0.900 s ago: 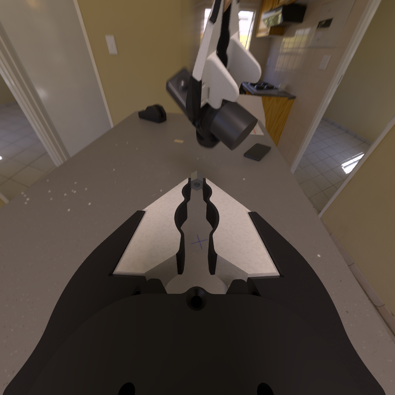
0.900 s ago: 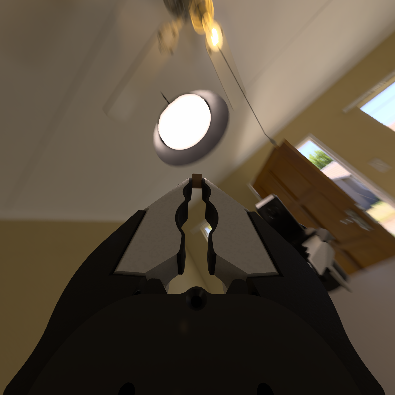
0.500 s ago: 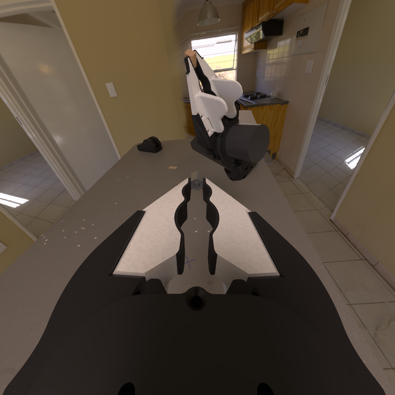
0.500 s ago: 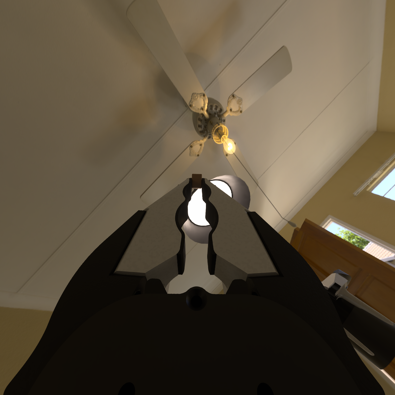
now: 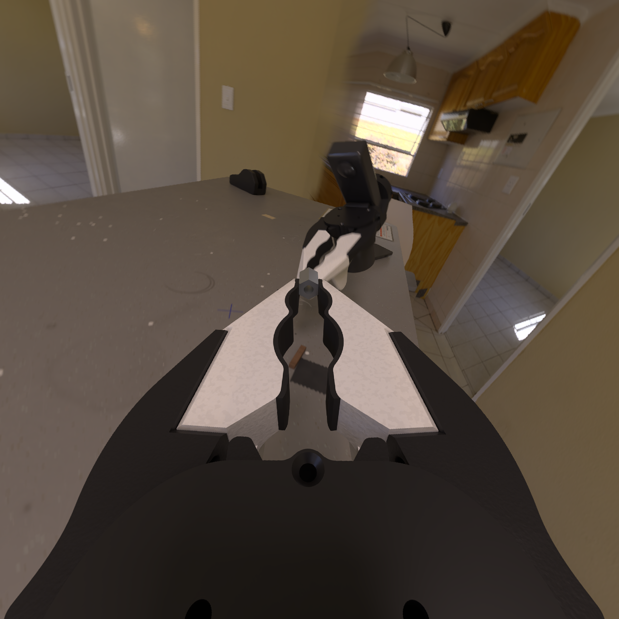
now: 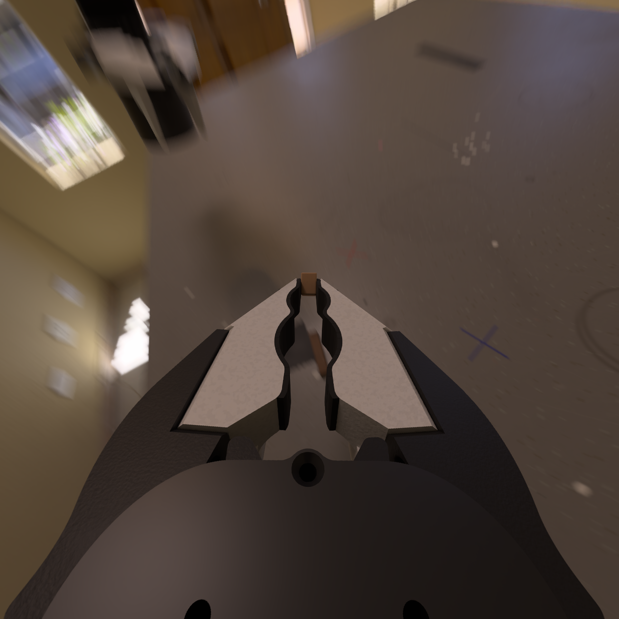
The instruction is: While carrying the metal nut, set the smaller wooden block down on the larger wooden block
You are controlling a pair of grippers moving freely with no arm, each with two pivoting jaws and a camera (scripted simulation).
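Note:
My left gripper (image 5: 308, 291) is shut on the grey metal nut (image 5: 308, 287) and holds it above the grey table (image 5: 117, 284). My right gripper (image 6: 308, 288) is shut on the small tan wooden block (image 6: 308, 283), tilted down over the table. It also shows in the left wrist view (image 5: 312, 263), just beyond the nut, pointing towards me. A longer brown wooden block (image 5: 298, 356) lies on the table below, seen between my left fingers. The same block appears blurred between my right fingers (image 6: 317, 351).
A black object (image 5: 248, 181) sits at the table's far edge, with a small tan piece (image 5: 269, 216) nearer. A blue cross (image 5: 230, 311) and a ring mark (image 5: 191, 283) are on the surface. The table's right edge (image 5: 410, 268) is close. The right wrist view is blurred.
My right gripper has swung from pointing at the ceiling to pointing down at the table, still holding the small block. My left gripper has turned right with the nut, and the brown block has come into view.

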